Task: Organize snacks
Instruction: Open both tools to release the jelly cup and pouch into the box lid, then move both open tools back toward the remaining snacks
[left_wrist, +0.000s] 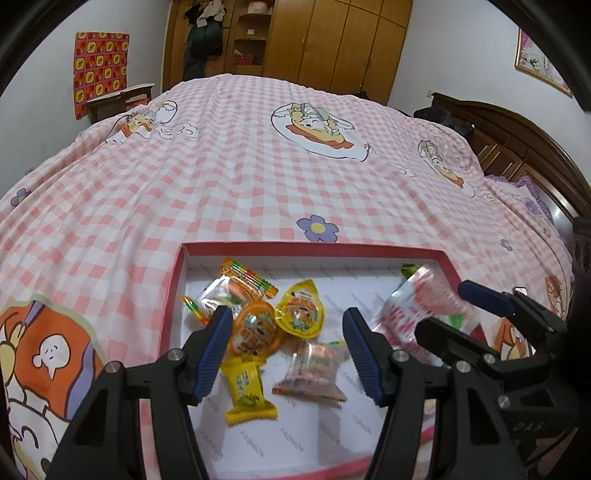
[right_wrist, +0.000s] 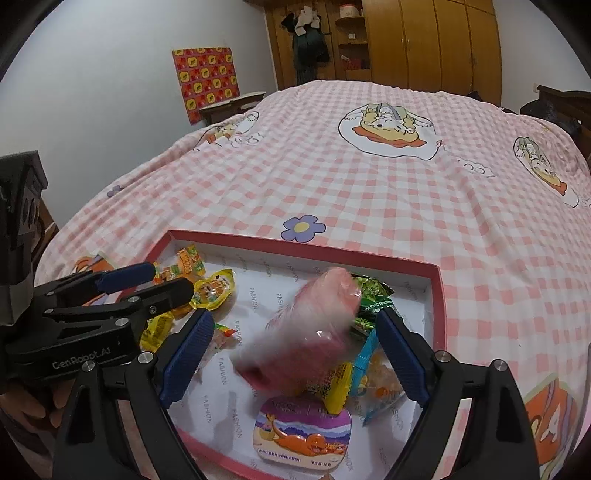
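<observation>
Hovering over box (left_wrist: 177, 291): left tongs (left_wrist: 282, 347), right tongs (right_wrist: 295, 354), both open, empty.

Seeing pink checked bedspread (left_wrist: 229, 177) covering bed, wooden wardrobe (left_wrist: 332, 40) standing behind, red patterned cloth (left_wrist: 100, 70) hanging on wall.

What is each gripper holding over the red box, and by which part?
Nothing is gripped. The left gripper stands open above the snacks. The blurred pink packet sits between the open jaws of the right gripper, with gaps on both sides.
</observation>
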